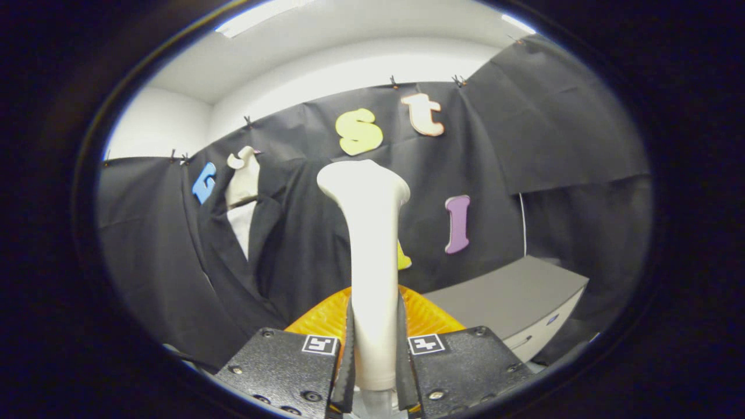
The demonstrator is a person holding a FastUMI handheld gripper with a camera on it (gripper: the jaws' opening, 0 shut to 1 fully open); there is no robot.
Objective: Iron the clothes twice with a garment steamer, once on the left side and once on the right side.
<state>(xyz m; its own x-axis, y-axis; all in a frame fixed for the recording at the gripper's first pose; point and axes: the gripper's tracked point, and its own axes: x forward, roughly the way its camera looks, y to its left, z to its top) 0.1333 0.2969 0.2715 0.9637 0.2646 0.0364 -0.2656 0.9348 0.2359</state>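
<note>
A white garment steamer (pixel 372 256) stands upright between my two fingers, its handle pressed by both black pads (pixel 350 355). My gripper (pixel 375 355) is shut on it. The steamer's wide head (pixel 362 181) rises above the fingers and faces the booth wall. A dark jacket with a white shirt front (pixel 244 233) hangs on a cream mannequin neck (pixel 244 174), beyond the fingers and to the left of the steamer head. The steamer does not touch the jacket; a gap lies between them.
An orange ribbed dome (pixel 428 317) sits just behind the fingers, under the steamer. A grey cabinet (pixel 512 297) stands to the right, beyond the right finger. A white cord (pixel 523 224) runs down the wall above it.
</note>
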